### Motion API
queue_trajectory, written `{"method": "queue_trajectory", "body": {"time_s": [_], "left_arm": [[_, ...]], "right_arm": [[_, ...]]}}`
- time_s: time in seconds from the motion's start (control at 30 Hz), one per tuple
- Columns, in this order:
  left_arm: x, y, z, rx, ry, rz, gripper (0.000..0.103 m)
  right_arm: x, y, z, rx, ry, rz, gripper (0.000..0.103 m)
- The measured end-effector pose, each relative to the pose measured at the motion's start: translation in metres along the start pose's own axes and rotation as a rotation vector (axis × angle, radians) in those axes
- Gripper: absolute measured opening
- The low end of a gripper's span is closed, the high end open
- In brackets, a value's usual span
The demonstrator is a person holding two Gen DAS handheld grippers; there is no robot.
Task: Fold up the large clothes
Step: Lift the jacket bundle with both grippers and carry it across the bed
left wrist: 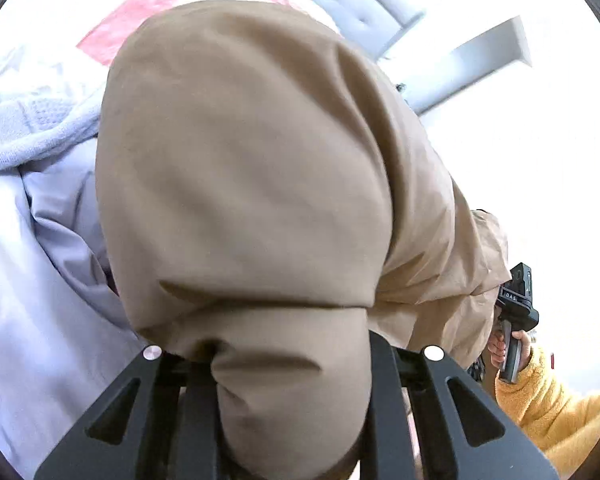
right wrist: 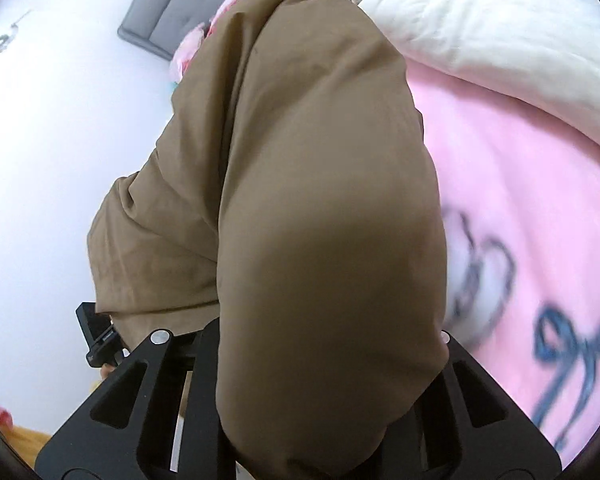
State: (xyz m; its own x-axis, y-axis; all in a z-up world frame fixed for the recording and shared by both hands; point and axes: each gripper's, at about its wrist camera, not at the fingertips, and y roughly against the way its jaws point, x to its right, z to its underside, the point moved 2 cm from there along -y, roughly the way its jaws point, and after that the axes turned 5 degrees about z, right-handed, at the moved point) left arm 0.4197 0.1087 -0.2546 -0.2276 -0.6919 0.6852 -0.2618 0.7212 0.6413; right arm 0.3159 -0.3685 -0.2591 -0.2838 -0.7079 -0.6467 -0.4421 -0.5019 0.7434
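A large tan-brown garment [left wrist: 244, 168] of smooth woven cloth hangs bunched and creased in loose folds above the bed [right wrist: 500, 184].

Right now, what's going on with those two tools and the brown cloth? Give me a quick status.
Left tool and right tool: both shut on the brown garment. Garment bunched, draped over both. Pink blanket underneath; nothing blocking.

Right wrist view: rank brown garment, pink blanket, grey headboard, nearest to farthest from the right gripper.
1. brown garment, clamped in the right gripper, centre.
2. pink blanket, on the right.
3. grey headboard, top left, far end.
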Motion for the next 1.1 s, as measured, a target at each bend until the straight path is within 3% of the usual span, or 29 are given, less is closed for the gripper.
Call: {"method": "queue_trajectory", "body": {"time_s": [0.17,0.33,0.43,0.53,0.57,0.6,0.67,0.7,0.73,0.8,0.87,1.1], "left_arm": [[0.029,0.001,0.042,-0.1,-0.039,0.088,0.019],[0.031,-0.04,0.082,-0.249,-0.098,0.064,0.023],[0.014,-0.053,0.087,-0.302,-0.154,0.041,0.039],[-0.014,-0.058,0.073,-0.37,-0.148,0.062,0.071],[-0.023,-0.061,0.072,-0.395,-0.16,0.036,0.093],[-0.031,-0.064,0.071,-0.424,-0.158,0.036,0.099],[-0.053,-0.069,0.06,-0.489,-0.102,0.137,0.099],[-0.063,-0.08,0.059,-0.529,-0.041,0.196,0.099],[-0.075,-0.083,0.05,-0.547,-0.008,0.221,0.099],[-0.08,-0.092,0.048,-0.564,0.003,0.262,0.099],[-0.079,-0.096,0.044,-0.567,-0.024,0.281,0.099],[-0.088,-0.09,0.034,-0.542,-0.005,0.283,0.097]], "right_arm": [[0.03,0.064,0.075,0.041,-0.064,0.073,0.02],[0.081,0.071,0.139,0.024,-0.182,0.165,0.021],[0.099,0.06,0.165,0.041,-0.163,0.181,0.024],[0.123,0.058,0.161,0.057,-0.193,0.17,0.027],[0.126,0.058,0.16,0.061,-0.172,0.173,0.029],[0.126,0.056,0.16,0.06,-0.162,0.169,0.034],[0.127,0.049,0.16,0.052,-0.132,0.166,0.046],[0.124,0.037,0.162,0.036,-0.116,0.165,0.06],[0.126,0.031,0.161,0.018,-0.109,0.163,0.081],[0.145,0.023,0.145,-0.025,-0.149,0.13,0.095],[0.154,0.01,0.143,-0.046,-0.201,0.105,0.096],[0.152,-0.011,0.153,0.011,-0.227,0.067,0.093]]}}
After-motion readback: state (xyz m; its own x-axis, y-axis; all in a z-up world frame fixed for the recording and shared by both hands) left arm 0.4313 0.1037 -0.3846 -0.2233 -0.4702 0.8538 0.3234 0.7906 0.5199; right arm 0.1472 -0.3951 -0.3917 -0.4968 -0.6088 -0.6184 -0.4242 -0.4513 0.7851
